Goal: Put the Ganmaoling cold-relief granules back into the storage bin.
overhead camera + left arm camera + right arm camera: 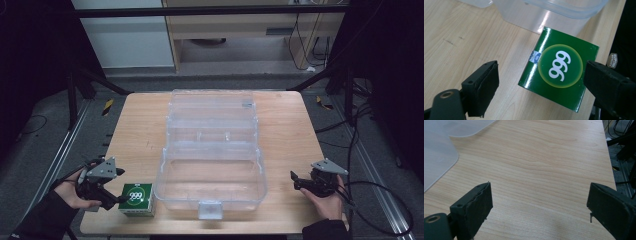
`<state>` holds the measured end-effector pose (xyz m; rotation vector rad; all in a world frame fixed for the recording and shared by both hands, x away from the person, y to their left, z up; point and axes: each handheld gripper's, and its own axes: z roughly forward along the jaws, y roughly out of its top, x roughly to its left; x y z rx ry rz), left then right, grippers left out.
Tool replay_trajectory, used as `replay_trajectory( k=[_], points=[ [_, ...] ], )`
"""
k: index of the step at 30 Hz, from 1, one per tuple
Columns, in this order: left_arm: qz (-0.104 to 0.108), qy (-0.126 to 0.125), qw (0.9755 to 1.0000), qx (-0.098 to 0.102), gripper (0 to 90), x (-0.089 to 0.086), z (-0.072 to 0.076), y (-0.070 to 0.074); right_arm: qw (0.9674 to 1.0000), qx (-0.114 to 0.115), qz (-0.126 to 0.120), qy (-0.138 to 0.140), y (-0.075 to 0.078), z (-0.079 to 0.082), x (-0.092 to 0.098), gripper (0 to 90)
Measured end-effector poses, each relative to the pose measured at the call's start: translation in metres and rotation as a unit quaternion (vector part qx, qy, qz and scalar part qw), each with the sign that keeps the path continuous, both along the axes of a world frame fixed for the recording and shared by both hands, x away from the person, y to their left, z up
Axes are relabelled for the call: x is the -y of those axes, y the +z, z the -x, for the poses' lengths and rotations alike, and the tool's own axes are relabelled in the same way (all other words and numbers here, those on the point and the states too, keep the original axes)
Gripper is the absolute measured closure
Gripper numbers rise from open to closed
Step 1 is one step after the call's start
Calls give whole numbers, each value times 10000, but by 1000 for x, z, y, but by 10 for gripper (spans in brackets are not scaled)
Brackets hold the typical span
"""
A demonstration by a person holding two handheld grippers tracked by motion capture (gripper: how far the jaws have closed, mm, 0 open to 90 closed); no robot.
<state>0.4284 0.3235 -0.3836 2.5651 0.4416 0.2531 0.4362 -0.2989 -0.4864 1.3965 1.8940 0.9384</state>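
Plainly, the left gripper (pixel 541 82) was the one at risk: its jaws stood wide, holding nothing, poised over the green box (pixel 560 75), which lay flat at the table's (pixel 140 125) near edge, just left of the clear case (pixel 210 180) and very close to its wall. Closing off-centre, I judged, could skid the glossy box towards the edge or jam it against the case; one jaw already hung past the box's far side, near the edge. The right gripper (pixel 539 212) was also wide and empty, above bare wood right of the case. Counted: one box, one open case, two grippers, one table.
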Motion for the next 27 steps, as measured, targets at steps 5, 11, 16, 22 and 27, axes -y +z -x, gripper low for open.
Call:
replay_trajectory(
  k=[5, 11, 16, 22, 27],
  points=[
    [-177, -215, 9996, -43, 115, 5, 3, -2, 10000, -28, 9, 38, -1, 0, 0, 63],
    [-301, -302, 9991, -61, 85, 10, 3, -4, 10000, -51, 25, 69, -1, -1, 0, 59],
    [-427, -455, 9980, -122, 65, 17, 3, -7, 9999, -85, 39, 101, -2, -1, -1, 54],
    [-579, -545, 9966, -222, 53, 24, 2, -13, 9999, -92, 51, 122, -3, -2, -1, 49],
    [-664, -608, 9956, -240, 46, 28, 1, -17, 9998, -114, 73, 123, -3, -2, -1, 47]
  ],
)
